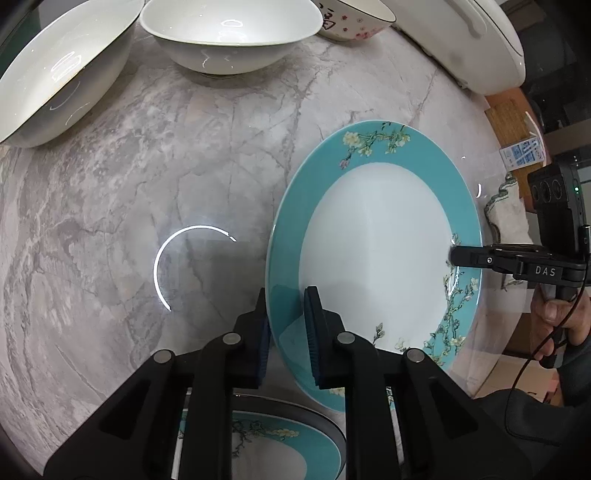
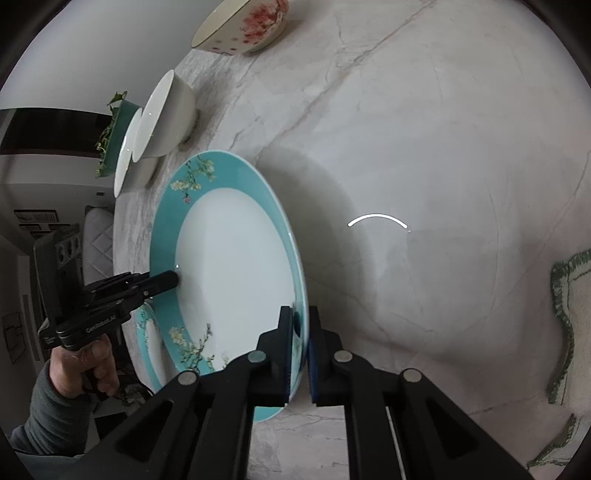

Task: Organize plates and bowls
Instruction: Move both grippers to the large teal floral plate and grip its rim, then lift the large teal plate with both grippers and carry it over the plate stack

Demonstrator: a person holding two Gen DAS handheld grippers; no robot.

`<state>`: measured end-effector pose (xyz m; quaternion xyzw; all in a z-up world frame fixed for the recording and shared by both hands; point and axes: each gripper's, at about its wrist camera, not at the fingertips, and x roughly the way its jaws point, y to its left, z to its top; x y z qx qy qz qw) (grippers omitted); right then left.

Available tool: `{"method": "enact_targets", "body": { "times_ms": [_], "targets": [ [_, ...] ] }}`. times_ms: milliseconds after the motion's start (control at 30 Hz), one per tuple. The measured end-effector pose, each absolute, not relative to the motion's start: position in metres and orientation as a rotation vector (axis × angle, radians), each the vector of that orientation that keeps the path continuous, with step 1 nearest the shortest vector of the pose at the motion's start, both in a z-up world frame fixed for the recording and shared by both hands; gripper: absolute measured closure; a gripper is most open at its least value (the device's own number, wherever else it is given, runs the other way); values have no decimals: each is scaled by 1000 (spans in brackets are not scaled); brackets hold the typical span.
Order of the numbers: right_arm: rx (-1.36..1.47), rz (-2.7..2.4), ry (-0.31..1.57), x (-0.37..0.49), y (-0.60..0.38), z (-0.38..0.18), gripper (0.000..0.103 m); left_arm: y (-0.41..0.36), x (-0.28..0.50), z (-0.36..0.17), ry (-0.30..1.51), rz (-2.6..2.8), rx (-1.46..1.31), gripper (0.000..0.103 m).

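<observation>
A teal-rimmed floral plate [image 1: 373, 254] is held up over the marble table, also seen in the right wrist view [image 2: 229, 266]. My left gripper [image 1: 286, 314] has its two pads on either side of the plate's near rim. My right gripper [image 2: 300, 332] is shut on the opposite rim, and it shows in the left wrist view [image 1: 458, 256] at the plate's far edge. A second teal plate [image 1: 280, 439] lies flat under the left gripper. Two white bowls [image 1: 229, 33] [image 1: 55, 70] and a pink-flowered bowl [image 1: 351, 18] stand at the back.
A large white dish [image 1: 472, 40] sits at the back right. A green-edged cloth [image 2: 572, 325] lies at the right of the marble table [image 1: 147, 184]. The table edge runs along the right in the left wrist view.
</observation>
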<state>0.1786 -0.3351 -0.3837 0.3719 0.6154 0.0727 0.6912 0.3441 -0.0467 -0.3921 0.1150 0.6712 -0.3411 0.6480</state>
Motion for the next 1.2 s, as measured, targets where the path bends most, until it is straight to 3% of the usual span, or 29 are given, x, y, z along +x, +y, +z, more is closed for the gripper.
{"method": "enact_targets", "body": {
  "times_ms": [567, 900, 1200],
  "targets": [
    [818, 239, 1344, 186, -325, -348, 96, -7, 340, -334, 1513, -763, 164, 91],
    [723, 368, 1368, 213, -256, -328, 96, 89, 328, -292, 1476, -647, 89, 91],
    [608, 441, 1432, 221, -173, -337, 95, 182, 284, -297, 1494, -521, 11, 90]
  ]
}}
